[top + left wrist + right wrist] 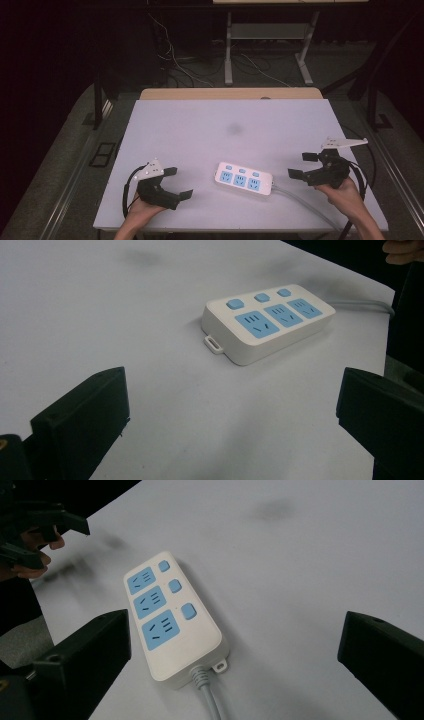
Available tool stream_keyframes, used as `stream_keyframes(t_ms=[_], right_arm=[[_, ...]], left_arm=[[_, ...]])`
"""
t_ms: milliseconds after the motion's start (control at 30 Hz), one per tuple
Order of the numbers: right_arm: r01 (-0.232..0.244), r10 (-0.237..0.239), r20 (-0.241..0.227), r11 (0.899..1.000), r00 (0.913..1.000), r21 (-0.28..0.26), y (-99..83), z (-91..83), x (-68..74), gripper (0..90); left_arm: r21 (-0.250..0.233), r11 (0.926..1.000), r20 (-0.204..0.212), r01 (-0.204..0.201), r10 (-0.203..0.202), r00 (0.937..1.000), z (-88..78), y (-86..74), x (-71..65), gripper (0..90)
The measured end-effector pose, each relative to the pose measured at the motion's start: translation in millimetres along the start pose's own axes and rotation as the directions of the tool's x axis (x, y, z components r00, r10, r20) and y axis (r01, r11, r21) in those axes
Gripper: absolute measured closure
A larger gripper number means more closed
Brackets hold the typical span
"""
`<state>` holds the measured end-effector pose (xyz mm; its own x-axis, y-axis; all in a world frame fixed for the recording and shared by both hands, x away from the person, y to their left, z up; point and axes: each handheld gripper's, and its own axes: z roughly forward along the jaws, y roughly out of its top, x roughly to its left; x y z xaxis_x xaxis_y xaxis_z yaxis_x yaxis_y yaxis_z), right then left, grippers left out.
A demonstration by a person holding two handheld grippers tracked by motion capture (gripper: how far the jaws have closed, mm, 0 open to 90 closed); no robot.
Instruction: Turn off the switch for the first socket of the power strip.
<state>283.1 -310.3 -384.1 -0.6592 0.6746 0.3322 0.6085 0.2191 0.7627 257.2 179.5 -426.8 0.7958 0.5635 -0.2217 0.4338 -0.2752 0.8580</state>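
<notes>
Both grippers, left [175, 183] and right [303, 165], sit wide open and empty, flanking the 3-socket power strip [244, 178] at lower centre. Likely approach step; next move needs closing in on the strip.

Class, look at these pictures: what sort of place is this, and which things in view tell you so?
Probably a lab or workshop: a bare white table holding one power strip, loose cables on the floor behind, and another metal-legged desk against a dark backdrop.
</notes>
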Motion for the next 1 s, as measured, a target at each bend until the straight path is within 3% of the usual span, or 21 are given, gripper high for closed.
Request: stream_keyframes(t_ms=[533, 1000], right_arm=[[0.001, -0.001, -0.013, 1.0, 0.9999, -0.005, -26.8, 13.7, 4.9, 0.3], [0.043, -0.044, -0.009, 0.999, 0.999, -0.011, -45.2, 22.3, 12.2, 0.4]], left_arm=[[0.001, 1.0, 0.0, 0.0, 0.0, 1.0, -0.1, 0.0, -0.3, 0.0], [0.001, 1.0, 0.002, -0.002, 0.002, 1.0, -0.4, 0.3, -0.1, 0.0]])
